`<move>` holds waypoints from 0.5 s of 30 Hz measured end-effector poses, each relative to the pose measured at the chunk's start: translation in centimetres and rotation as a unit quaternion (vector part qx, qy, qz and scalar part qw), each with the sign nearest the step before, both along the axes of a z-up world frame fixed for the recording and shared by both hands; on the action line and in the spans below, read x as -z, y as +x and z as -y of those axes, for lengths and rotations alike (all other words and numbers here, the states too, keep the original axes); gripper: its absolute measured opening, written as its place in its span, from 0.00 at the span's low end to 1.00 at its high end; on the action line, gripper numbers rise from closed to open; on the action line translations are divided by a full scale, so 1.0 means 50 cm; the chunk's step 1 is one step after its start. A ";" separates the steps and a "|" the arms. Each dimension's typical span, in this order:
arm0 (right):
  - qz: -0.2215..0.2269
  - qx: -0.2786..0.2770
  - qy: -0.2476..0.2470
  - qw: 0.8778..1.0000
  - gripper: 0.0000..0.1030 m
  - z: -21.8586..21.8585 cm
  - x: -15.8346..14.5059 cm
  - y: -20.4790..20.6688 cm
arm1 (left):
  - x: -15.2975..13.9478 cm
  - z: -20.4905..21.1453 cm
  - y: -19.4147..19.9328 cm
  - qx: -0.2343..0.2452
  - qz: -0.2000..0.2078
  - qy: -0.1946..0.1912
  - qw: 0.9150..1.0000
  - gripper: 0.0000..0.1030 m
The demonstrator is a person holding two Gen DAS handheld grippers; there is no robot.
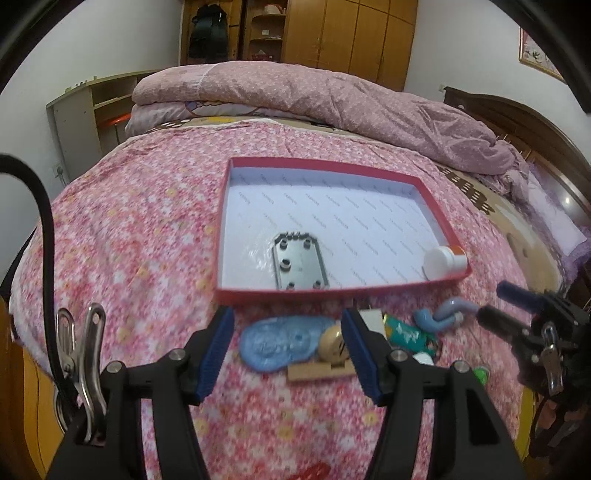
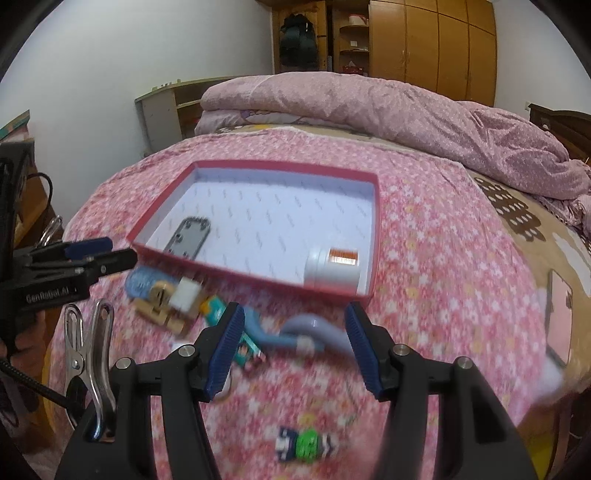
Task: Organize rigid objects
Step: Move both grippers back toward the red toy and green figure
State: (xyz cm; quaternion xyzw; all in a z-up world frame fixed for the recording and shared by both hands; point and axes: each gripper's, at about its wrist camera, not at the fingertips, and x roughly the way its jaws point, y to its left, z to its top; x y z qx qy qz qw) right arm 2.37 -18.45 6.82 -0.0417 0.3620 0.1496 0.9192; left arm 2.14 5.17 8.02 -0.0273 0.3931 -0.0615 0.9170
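A red-rimmed box lid (image 1: 334, 168) (image 2: 284, 168) lies on the bed. It holds a grey metal plate (image 1: 300, 263) (image 2: 189, 236) and a white bottle (image 1: 443, 261) (image 2: 332, 271). In front of it lie a blue oval piece (image 1: 280, 341) (image 2: 139, 282), a wooden figure (image 1: 330, 350) (image 2: 162, 306), a white block (image 2: 184, 293), a green packet (image 1: 410, 334) (image 2: 216, 308) and a grey-blue bent tube (image 1: 439, 317) (image 2: 295, 332). My left gripper (image 1: 288, 350) (image 2: 107, 254) is open over the blue piece and wooden figure. My right gripper (image 2: 295, 350) (image 1: 495, 302) is open around the tube.
A small green and blue toy figure (image 2: 304, 446) (image 1: 480, 374) lies near the bed's front edge. A folded pink quilt (image 1: 314, 96) (image 2: 388, 114) sits behind the box. A wooden wardrobe (image 1: 351, 33) stands at the back. A shelf unit (image 1: 88, 107) is left.
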 end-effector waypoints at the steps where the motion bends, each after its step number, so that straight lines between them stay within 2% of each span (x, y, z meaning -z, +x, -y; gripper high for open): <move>1: -0.002 0.001 -0.001 1.000 0.56 0.001 0.004 -0.009 | 0.002 -0.003 -0.007 -0.001 -0.001 -0.001 1.000 0.62; 15: -0.022 0.014 0.012 1.000 0.56 0.030 0.039 -0.090 | 0.039 -0.021 -0.081 0.003 -0.029 -0.012 1.000 0.62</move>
